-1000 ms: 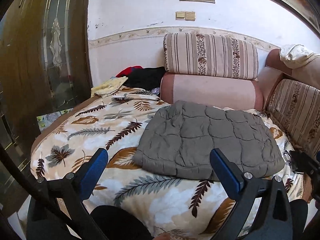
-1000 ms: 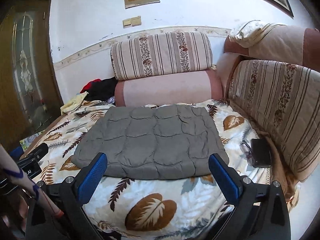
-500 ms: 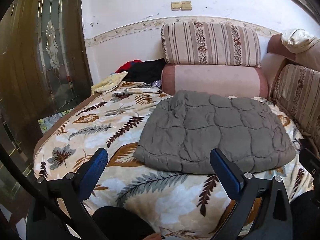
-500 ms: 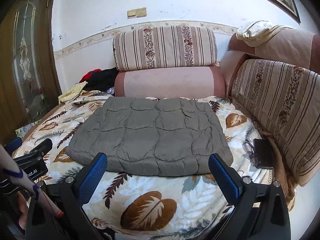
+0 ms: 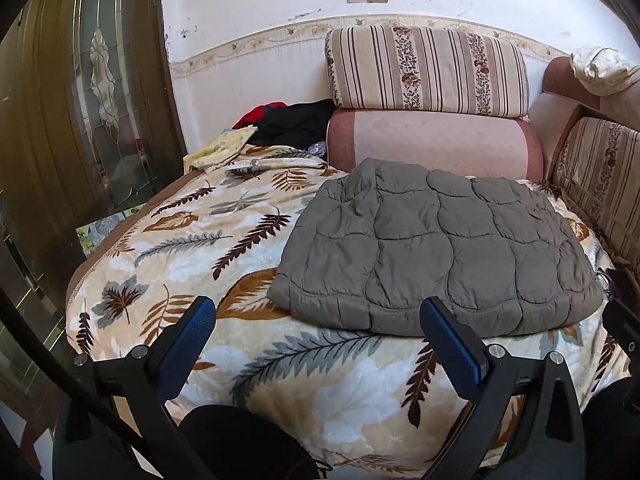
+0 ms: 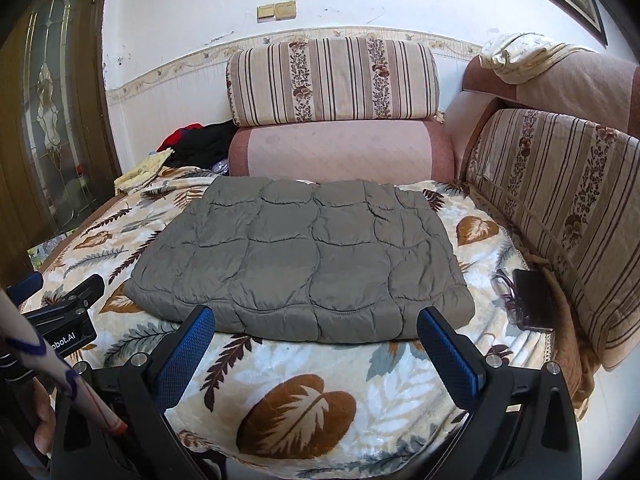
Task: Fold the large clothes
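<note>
A grey quilted jacket (image 5: 436, 248) lies folded into a flat rectangle on a leaf-print blanket (image 5: 192, 240); the right wrist view shows the jacket (image 6: 308, 256) square-on. My left gripper (image 5: 316, 332) is open, held just short of the jacket's near edge, nothing between its blue pads. My right gripper (image 6: 316, 332) is open too, its pads straddling the near hem without touching it. The left gripper's black body (image 6: 68, 320) shows at the left edge of the right wrist view.
Striped cushions (image 6: 332, 80) and a pink bolster (image 6: 340, 148) back the sofa. Loose clothes (image 5: 292, 124) lie piled at the far left corner. A dark flat device with glasses (image 6: 528, 300) rests by the right backrest (image 6: 560, 200). A wooden glass door (image 5: 92, 100) stands left.
Both grippers have tilted down and drawn a little nearer to the jacket, which now sits higher and larger in view. The jacket has not moved; both grippers stay open.
</note>
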The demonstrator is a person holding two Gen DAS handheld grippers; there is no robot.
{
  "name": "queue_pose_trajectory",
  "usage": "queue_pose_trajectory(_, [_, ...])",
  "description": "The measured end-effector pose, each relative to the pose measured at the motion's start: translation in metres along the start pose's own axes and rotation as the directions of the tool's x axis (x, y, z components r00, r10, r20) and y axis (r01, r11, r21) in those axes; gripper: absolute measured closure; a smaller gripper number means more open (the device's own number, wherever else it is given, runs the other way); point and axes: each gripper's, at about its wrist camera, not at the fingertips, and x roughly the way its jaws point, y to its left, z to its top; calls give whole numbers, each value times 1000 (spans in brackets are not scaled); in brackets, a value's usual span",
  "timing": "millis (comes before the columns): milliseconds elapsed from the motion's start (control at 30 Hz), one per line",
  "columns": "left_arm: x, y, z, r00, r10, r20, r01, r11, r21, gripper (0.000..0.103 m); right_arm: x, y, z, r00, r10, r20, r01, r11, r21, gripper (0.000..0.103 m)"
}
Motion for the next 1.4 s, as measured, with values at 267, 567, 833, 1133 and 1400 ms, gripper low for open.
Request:
queue_pose_trajectory(267, [2,1,-3,1000,-11,-9,11,1000,1,1,3,2,-3,1000,3,-12,-3,1000,-7,0])
queue_pose_trajectory(567, [6,0,-6,1000,-11,-24,11,1000,8,1,6,3,-5,1000,4,-20,-4,1000,-9,0])
queue_pose_trajectory(833, [6,0,-6,1000,-7,-24,7,1000,9,1,8,2,-7,1000,5,-26,-5,1000,-6,0])
queue_pose_trajectory(1133, [7,0,-9,999,-7,-32,7,1000,12,1,8,0,-8,999,7,-33,-7,1000,0,0])
queue_pose_trajectory(1400, [7,1,-11,999,-9,-35,9,1000,15,1,8,-2,-9,999,8,-37,-8,1000,1,0])
